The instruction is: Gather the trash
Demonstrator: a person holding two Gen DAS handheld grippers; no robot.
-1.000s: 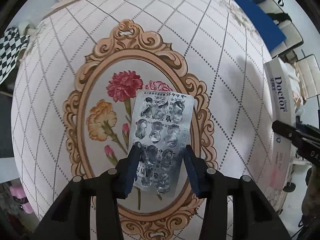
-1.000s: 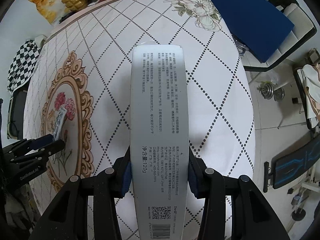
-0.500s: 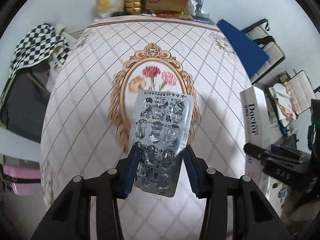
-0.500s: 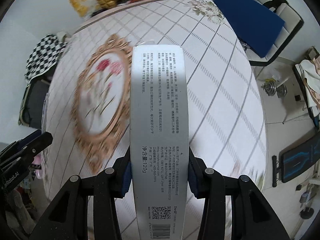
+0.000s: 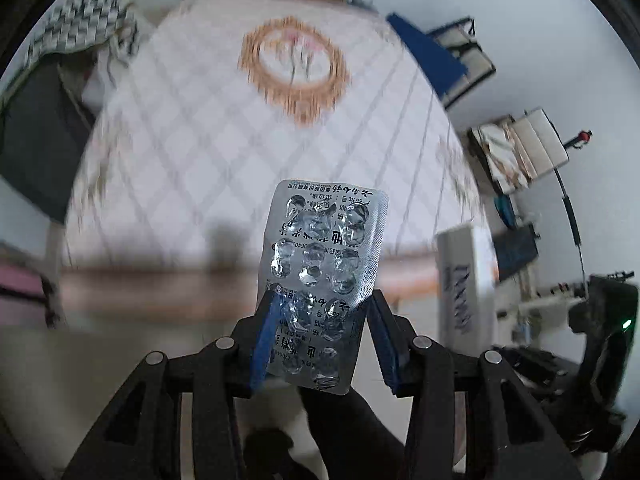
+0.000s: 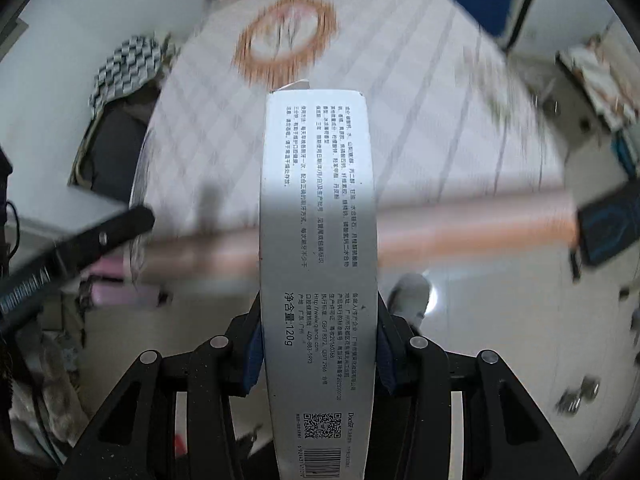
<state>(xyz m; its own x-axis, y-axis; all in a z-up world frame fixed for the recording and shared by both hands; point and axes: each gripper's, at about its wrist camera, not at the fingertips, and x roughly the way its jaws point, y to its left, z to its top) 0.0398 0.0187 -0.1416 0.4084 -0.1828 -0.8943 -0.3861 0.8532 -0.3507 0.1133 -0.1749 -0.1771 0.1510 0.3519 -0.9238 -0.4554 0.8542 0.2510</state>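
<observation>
Two pieces of trash in hand, both off the table. Left gripper (image 5: 320, 320) clamped on an emptied blister pack (image 5: 325, 276), foil upright between the blue pads. Right gripper (image 6: 318, 344) clamped on a long white toothpaste box (image 6: 318, 240), printed face up, projecting forward. Step judged: carrying, pick-up complete. Next move: finding a bin, none in view, then opening each jaw above it. Round table (image 5: 192, 152) below and ahead, covered by a diamond-lattice cloth with an oval floral medallion (image 5: 294, 64), blurred by motion. Checkered cloth (image 5: 80, 20) at left; blue chair (image 5: 424, 56) at right; pale floor.
</observation>
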